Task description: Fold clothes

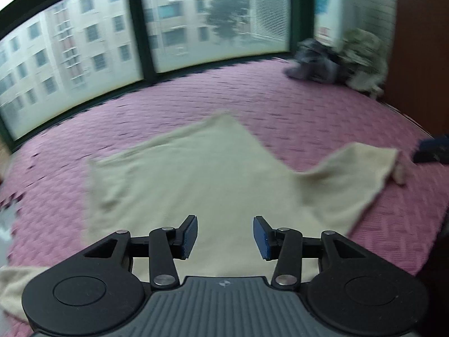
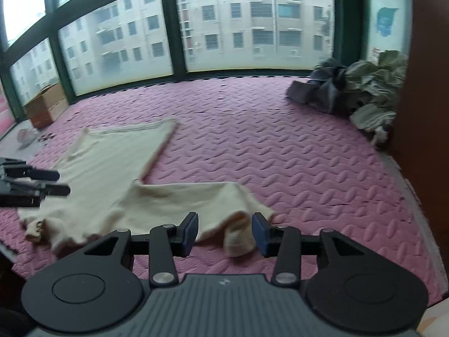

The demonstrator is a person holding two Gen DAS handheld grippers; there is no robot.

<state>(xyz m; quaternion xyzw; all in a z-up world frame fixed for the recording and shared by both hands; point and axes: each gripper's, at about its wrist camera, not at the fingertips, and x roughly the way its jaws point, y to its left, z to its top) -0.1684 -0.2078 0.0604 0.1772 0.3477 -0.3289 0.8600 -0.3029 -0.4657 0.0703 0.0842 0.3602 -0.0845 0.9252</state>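
Left wrist view: left tool (image 1: 225,237) spread, pads apart, nothing between them, hovering over cream garment (image 1: 196,179). Garment spread on pink mat (image 1: 294,106), one sleeve (image 1: 353,179) flung out to the right. Dark object (image 1: 433,150) at right edge past the sleeve tip, too blurred to identify. Heap of grey and olive clothes (image 1: 339,61) in far right corner against brown panel (image 1: 421,42). Green-framed window (image 1: 140,28) along far side.

Right wrist view: right tool (image 2: 225,236) spread, pads clear of cloth. Sleeve cuff (image 2: 238,241) lying rumpled on mat (image 2: 280,146) between the pads, whether touched cannot be told. Garment (image 2: 112,168) running left and away from the cuff, hem toward the window (image 2: 179,28). Left tool (image 2: 57,182) seen at left edge above the garment, fingers parted. Cardboard box (image 2: 46,105) at far left under the window. Clothes heap (image 2: 359,90) at far right, well apart from the garment.
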